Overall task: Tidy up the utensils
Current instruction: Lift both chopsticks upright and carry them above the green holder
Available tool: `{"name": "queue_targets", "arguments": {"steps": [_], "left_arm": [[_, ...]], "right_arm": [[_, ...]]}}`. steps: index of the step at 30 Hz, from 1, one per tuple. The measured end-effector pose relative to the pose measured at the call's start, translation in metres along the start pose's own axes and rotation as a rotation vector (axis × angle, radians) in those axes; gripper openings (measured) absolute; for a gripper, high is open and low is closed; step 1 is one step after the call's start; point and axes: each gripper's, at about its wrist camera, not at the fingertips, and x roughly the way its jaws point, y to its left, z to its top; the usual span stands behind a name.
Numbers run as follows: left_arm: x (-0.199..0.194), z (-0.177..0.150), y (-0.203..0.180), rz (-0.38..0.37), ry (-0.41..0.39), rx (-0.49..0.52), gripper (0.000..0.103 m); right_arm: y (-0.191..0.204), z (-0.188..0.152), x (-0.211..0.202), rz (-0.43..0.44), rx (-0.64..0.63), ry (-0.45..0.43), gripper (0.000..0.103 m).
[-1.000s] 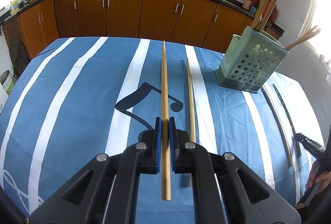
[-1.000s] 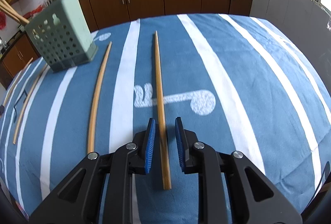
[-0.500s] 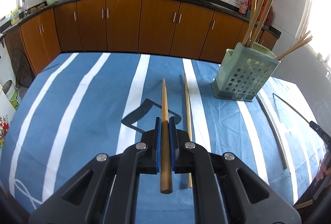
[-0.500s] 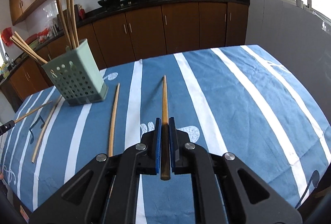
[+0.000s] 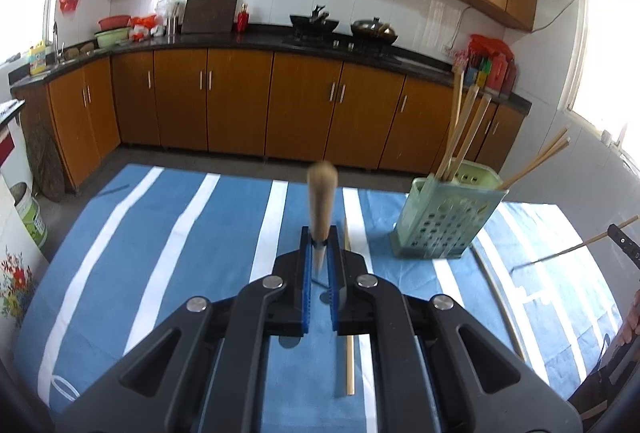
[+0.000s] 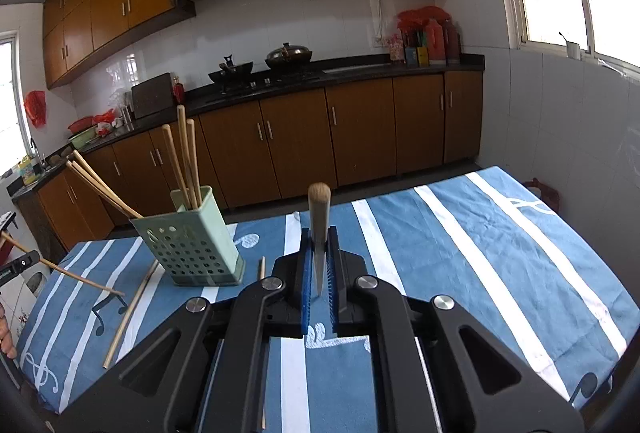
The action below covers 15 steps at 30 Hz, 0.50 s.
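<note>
My left gripper (image 5: 320,253) is shut on a wooden chopstick (image 5: 321,201) that points up and forward, lifted off the table. My right gripper (image 6: 319,253) is shut on another wooden chopstick (image 6: 319,217), also lifted and pointing up. The green perforated utensil holder (image 5: 444,221) stands at the right in the left wrist view and holds several chopsticks. It also shows in the right wrist view (image 6: 188,245), to the left of the right gripper. Loose chopsticks lie on the cloth (image 5: 349,313), (image 5: 496,305), (image 6: 128,313).
The table has a blue cloth with white stripes (image 6: 480,253). Kitchen cabinets (image 5: 240,101) and a counter stand beyond the table's far edge. The other gripper with its chopstick shows at the frame edge (image 5: 580,245), (image 6: 60,269).
Both grippers rose from the table with their chopsticks and tilted upward, so the sticks now point up. The right gripper closed on its chopstick a second ago.
</note>
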Motion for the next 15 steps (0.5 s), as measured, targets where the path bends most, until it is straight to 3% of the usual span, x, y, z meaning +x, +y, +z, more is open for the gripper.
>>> {"name": "queue_targets", "arguments": {"steps": [7,15], "left_arm": [[-0.017,0.019,-0.010,-0.020,-0.040,0.032,0.008],[-0.071,0.062,-0.058,-0.171,-0.150,0.119,0.008]], "right_arm": [[0.008,0.015,-0.009,0.047,-0.009,-0.032,0.008],[0.038,0.070,-0.046,0.297,0.026,-0.146,0.008]]}}
